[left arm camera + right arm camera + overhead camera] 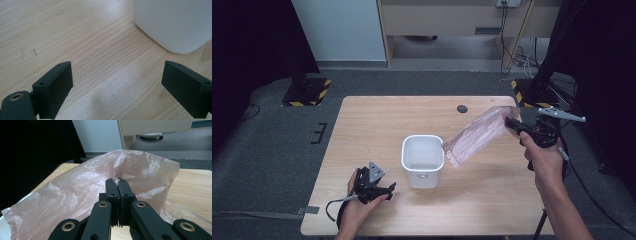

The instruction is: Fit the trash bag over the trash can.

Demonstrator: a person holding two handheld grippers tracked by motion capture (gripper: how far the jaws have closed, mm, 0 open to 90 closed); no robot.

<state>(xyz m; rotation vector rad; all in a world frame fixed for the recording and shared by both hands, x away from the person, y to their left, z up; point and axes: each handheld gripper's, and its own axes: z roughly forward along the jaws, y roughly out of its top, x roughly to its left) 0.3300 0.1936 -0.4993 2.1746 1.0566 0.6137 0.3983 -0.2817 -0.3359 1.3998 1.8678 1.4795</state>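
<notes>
Right gripper [512,123]: jaws pressed together, pinching one edge of the pink plastic bag [476,135], held above the table [362,130]. Bag hangs slanting down from the jaws; its free end sits just beside the rim of the white bin [422,160]. In the right gripper view the bag [82,195] billows ahead of the jaws and blocks the tabletop beyond.

Left gripper [384,189]: jaws spread, nothing between them, low over the table. White bin [175,22] ahead of it, towards its right jaw.

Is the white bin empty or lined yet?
Empty and unlined: the white bin shows a bare interior; the pink plastic bag hangs beside it from the right gripper.
</notes>
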